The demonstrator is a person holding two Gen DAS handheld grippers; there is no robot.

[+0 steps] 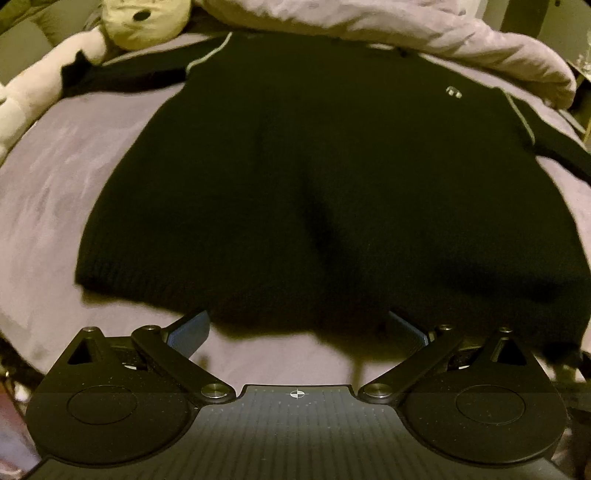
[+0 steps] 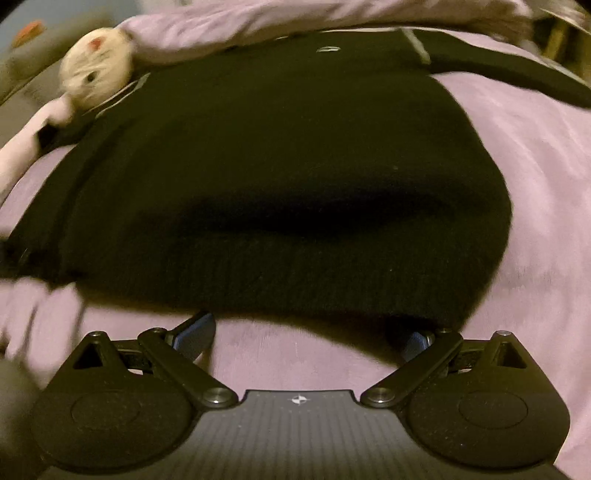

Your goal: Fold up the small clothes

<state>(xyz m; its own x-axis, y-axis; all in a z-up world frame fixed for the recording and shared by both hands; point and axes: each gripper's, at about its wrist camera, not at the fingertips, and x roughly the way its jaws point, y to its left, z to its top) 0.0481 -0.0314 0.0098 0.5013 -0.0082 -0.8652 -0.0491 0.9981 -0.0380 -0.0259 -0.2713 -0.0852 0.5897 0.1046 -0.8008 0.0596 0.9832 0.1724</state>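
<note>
Lilac bedsheet (image 1: 55, 206) under a black sweater (image 1: 314, 177) spread flat, plush toy (image 1: 144, 22) beyond; left gripper (image 1: 297, 325) and right gripper (image 2: 306, 332) both gape at its hem.

Left gripper (image 1: 297, 325) pointing forward and low, jaws standing wide apart, blue-padded fingers (image 1: 190, 328) splaying outward, nothing sitting between them. Linkage arms angling out from both pivot screws, body sitting level.

Right gripper (image 2: 306, 332) holding same pose, jaws spread wide, left finger (image 2: 195, 332) showing in full, right finger (image 2: 415, 341) showing only as short blue stub at dark edge. Nothing lying between pads. Slight blur showing at frame edges.
</note>
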